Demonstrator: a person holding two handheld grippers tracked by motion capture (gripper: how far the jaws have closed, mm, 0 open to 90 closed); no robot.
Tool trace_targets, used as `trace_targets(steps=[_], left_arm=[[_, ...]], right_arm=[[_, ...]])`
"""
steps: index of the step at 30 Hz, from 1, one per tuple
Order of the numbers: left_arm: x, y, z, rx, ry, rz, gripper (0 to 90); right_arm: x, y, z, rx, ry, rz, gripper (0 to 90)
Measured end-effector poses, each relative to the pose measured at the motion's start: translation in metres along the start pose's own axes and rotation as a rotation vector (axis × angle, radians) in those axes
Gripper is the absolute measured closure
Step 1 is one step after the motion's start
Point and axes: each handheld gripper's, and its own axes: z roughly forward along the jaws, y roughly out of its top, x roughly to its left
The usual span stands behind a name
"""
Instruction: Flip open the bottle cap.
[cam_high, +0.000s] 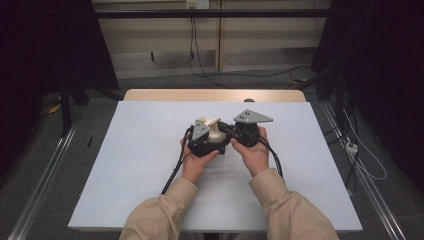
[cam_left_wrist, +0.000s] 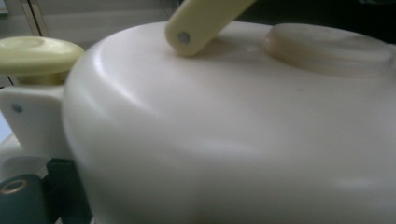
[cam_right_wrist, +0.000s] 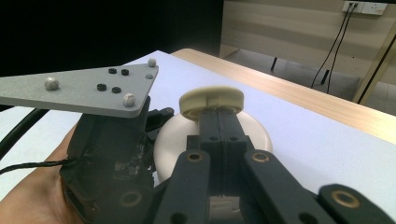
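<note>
Two hands (cam_high: 200, 162) hold tools level around a cream kettle (cam_high: 216, 135).

Wooden table (cam_high: 215, 95), white sheet (cam_high: 140, 165) over most of top; wood strip bare at far edge.

No text, label, brand, number or sign can be read on anything in these views.

White sheet (cam_high: 150, 165) over a wooden table (cam_high: 215, 95), black cables (cam_high: 200, 60) trailing from a wall socket (cam_high: 197, 4) behind.
</note>
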Motion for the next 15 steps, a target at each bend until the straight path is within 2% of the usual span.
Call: trace_targets(steps=[15], left_arm=[[-0.0001,0.0000,0.0000,0.001,0.001,-0.001,5.8]], right_arm=[[0.0000,0.0024,0.0031,-0.004,0.000,0.004,90.0]])
